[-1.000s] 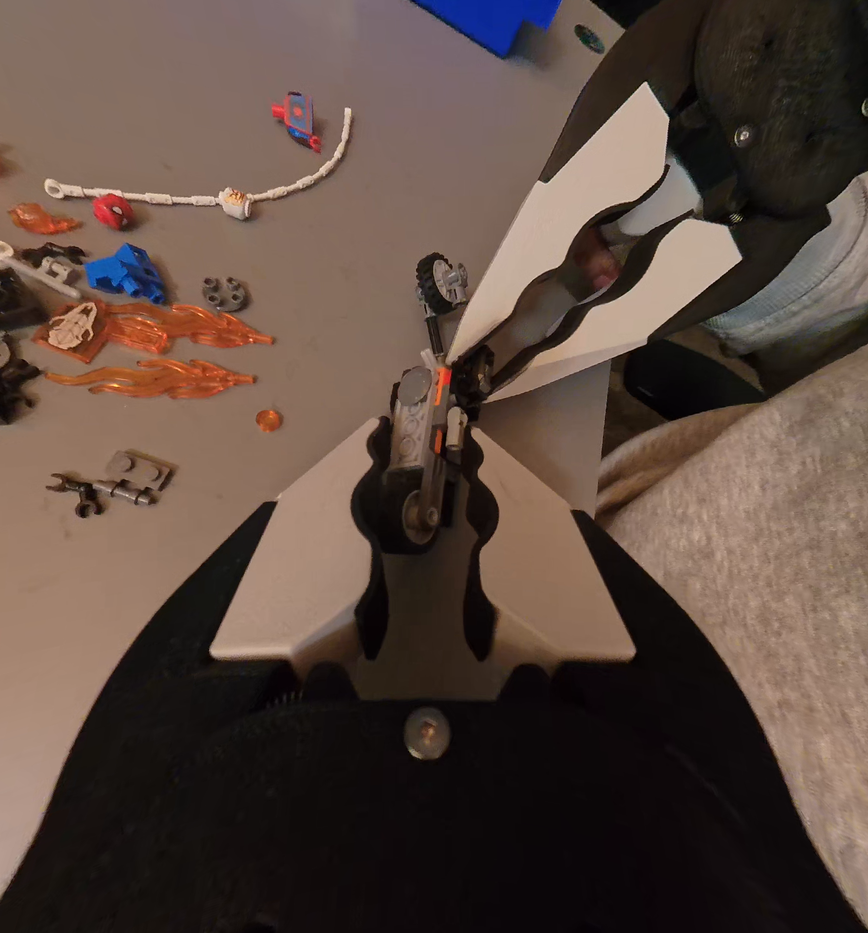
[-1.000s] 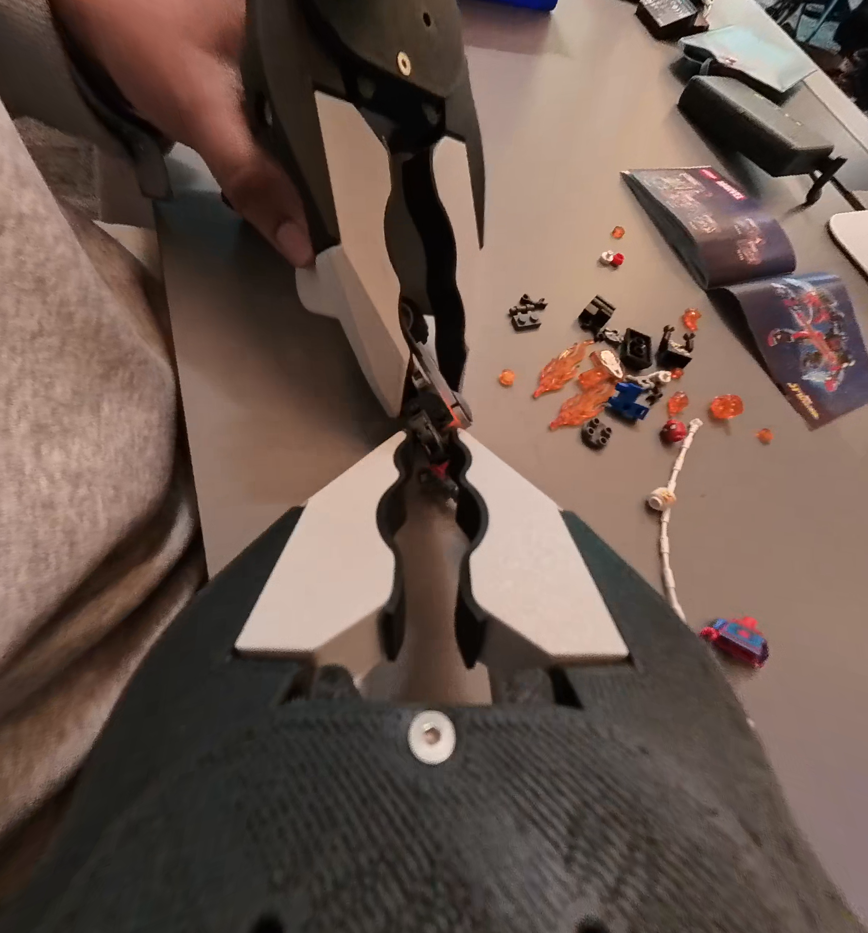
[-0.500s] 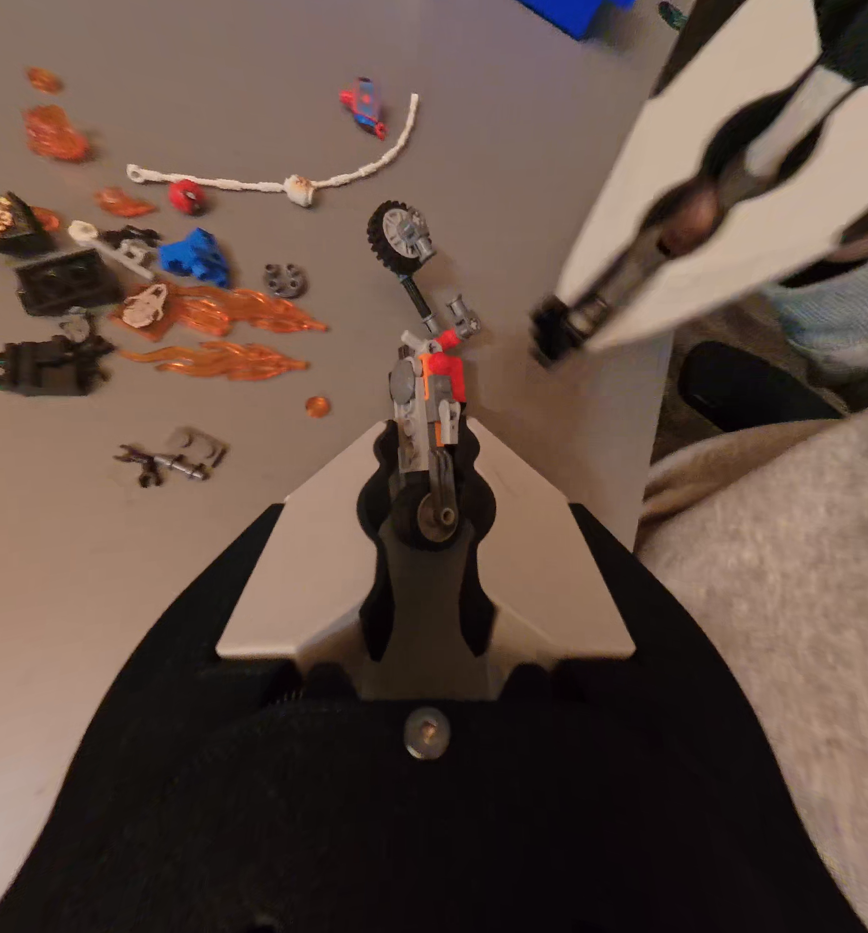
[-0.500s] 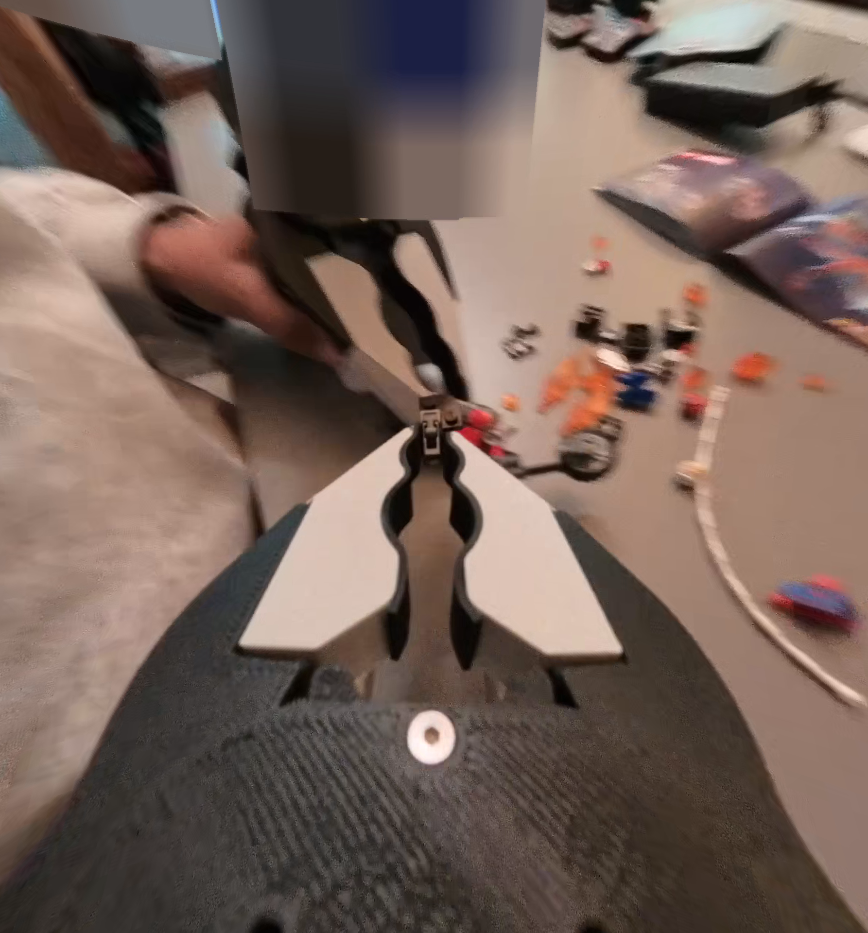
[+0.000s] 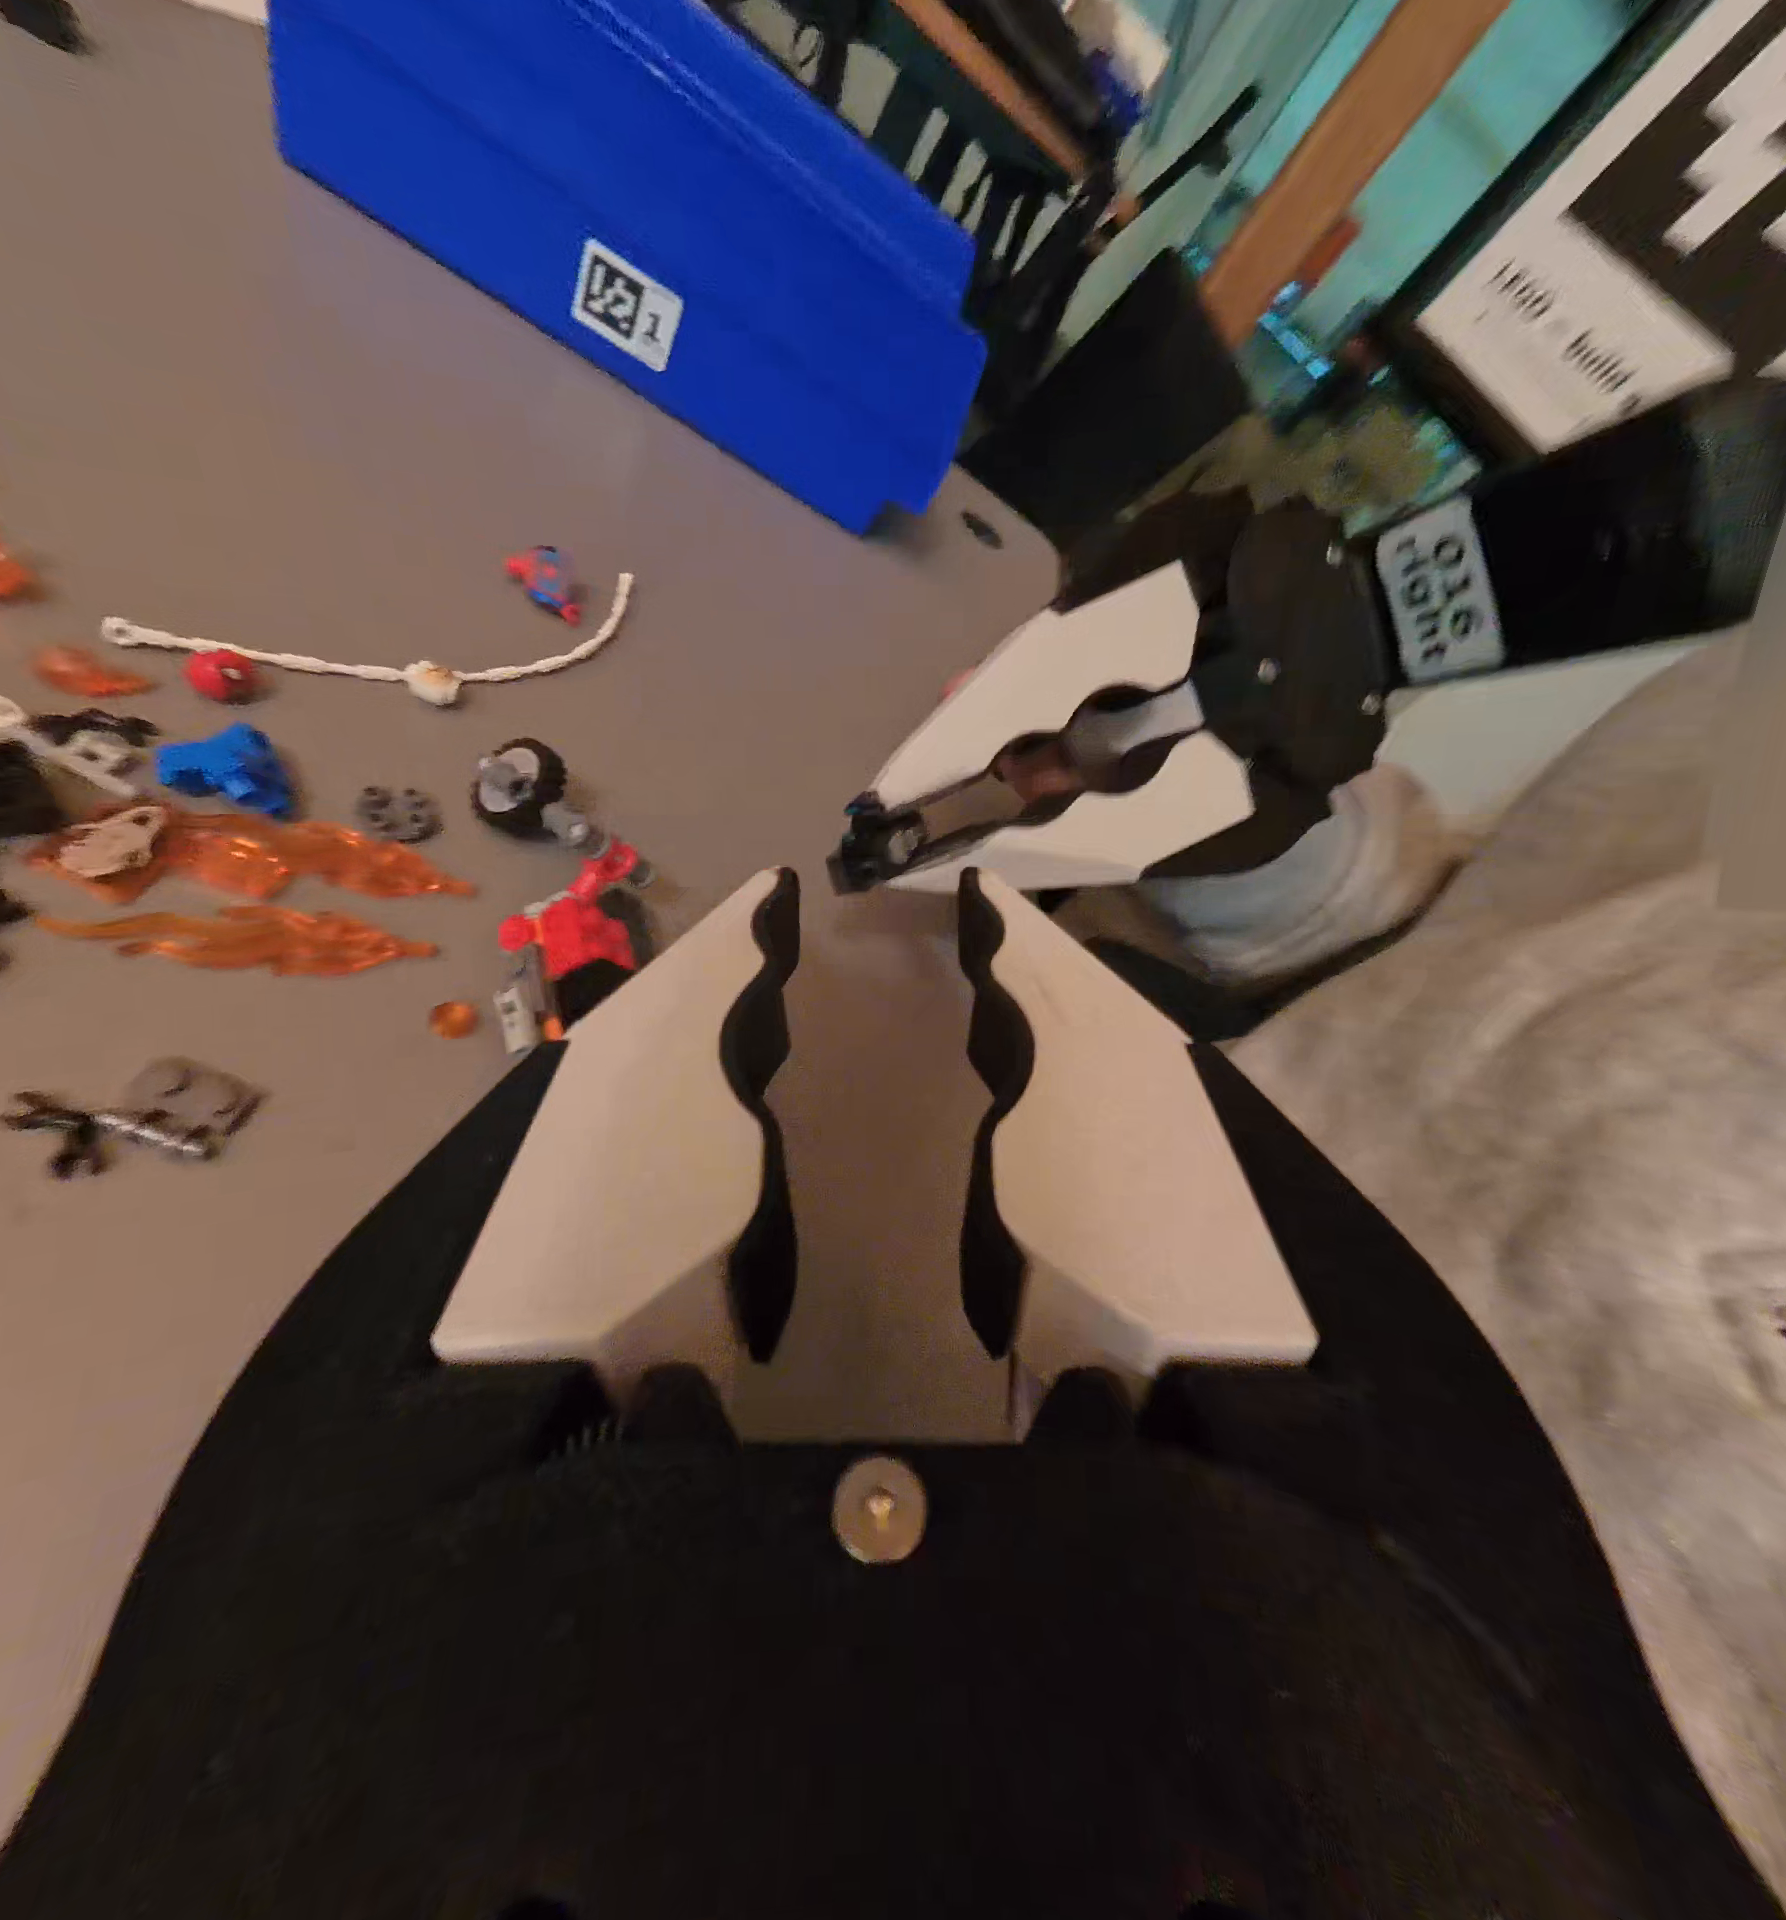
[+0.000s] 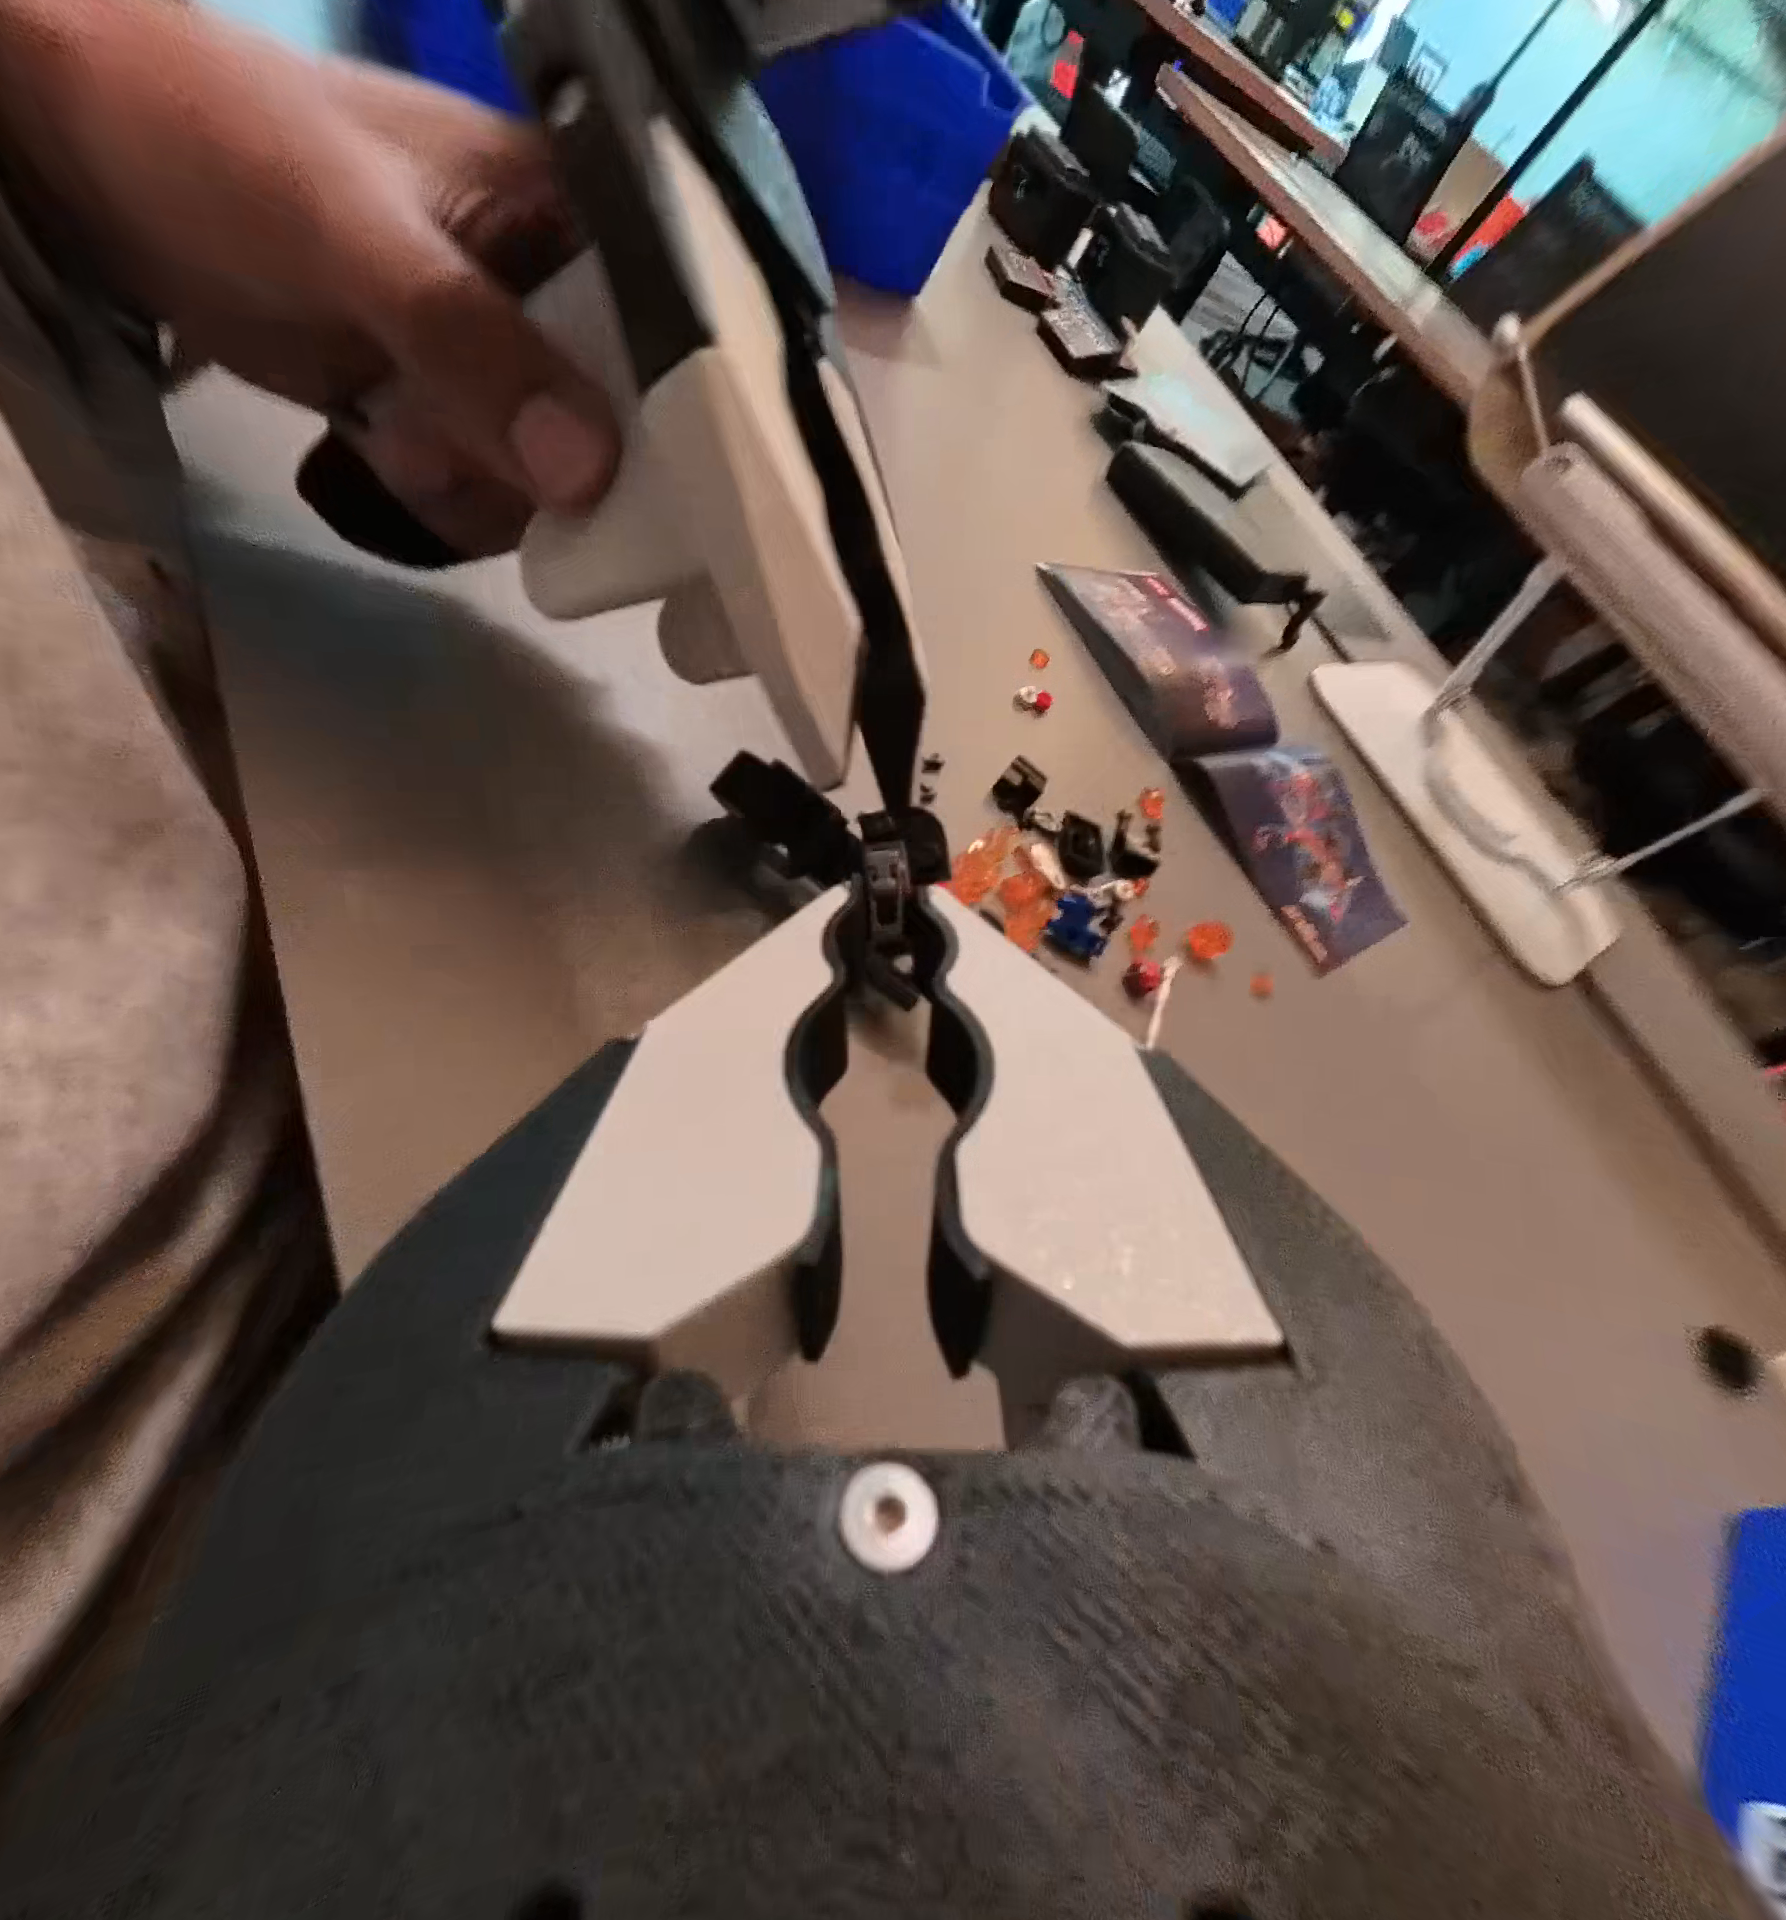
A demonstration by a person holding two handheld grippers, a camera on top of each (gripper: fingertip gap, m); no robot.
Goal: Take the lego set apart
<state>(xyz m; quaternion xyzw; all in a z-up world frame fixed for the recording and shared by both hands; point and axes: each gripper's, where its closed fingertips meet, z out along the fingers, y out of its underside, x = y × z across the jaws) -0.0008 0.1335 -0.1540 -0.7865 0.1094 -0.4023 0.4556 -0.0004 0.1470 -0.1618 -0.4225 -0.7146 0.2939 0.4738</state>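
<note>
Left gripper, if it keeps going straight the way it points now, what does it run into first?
Probably the small black lego piece pinched in the right gripper, just ahead of the open left gripper; depth is unclear.

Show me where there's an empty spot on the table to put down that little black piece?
The grey table is bare between the big blue plastic bin and the white bead chain, and again near the table's edge, past the dark rubber wheel. It's crowded around the orange see-through flames. The right gripper is pinching the small black piece.
</note>
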